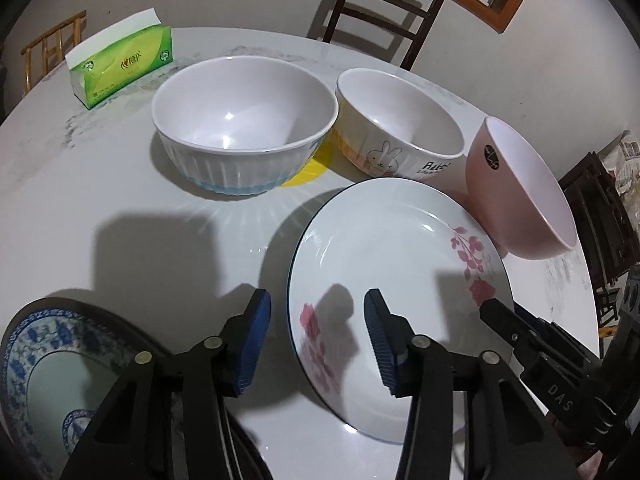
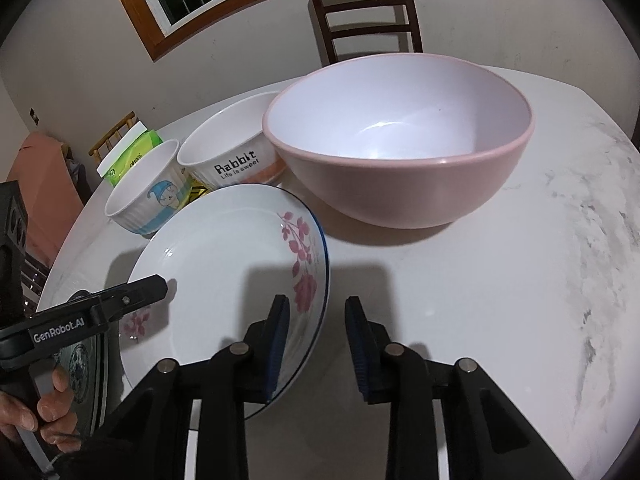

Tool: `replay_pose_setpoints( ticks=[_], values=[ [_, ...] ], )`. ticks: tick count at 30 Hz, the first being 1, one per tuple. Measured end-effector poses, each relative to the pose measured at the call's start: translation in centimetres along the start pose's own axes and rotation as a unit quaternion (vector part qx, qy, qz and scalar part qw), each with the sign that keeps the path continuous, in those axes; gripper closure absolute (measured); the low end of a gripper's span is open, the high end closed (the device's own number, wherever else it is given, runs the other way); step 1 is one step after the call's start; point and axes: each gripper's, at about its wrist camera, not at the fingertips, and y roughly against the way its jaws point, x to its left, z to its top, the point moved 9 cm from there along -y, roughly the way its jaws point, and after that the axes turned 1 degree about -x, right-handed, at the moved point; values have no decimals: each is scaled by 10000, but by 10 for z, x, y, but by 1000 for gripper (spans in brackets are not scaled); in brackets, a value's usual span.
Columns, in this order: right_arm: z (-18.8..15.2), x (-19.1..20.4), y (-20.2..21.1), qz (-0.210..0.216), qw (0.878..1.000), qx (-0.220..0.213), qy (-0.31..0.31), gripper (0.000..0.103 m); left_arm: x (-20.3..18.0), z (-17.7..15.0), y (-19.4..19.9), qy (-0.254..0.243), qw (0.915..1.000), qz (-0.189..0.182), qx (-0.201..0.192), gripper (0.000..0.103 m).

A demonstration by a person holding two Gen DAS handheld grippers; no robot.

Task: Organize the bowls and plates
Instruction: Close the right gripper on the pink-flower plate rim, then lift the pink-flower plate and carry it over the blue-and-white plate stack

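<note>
Both your grippers, left and right, are open and empty. The floral plate lies flat at your twelve o'clock; straddle its rim squarely at three o'clock before closing.

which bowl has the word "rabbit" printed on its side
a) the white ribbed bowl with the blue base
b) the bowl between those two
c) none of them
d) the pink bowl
b: the right wrist view shows "Rabbit Life is sweet" on the middle bowl, which sits between the pink bowl and the ribbed bowl.
</note>
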Motion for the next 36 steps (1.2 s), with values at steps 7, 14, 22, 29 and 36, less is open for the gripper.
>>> replay_pose_setpoints(
  ticks=[7,14,22,29,36],
  values=[
    [0,1,-2,138,9999,11,-42,86,0,2,-8,47,9999,-47,79,82],
    [-4,-3,3,103,9998,48,-132,87,0,0,-8,-7,9999,-1,119,85],
    [-21,-15,19,16,9994,138,-329,87,-14,-12,-6,-251,9995,-52,198,84],
    [-38,-20,34,-115,9993,115,-344,87,-24,-29,0,-356,9991,-86,229,84],
    [-46,-19,45,-121,9989,69,-449,87,-28,-34,8,-396,9990,-115,167,88]
  ],
)
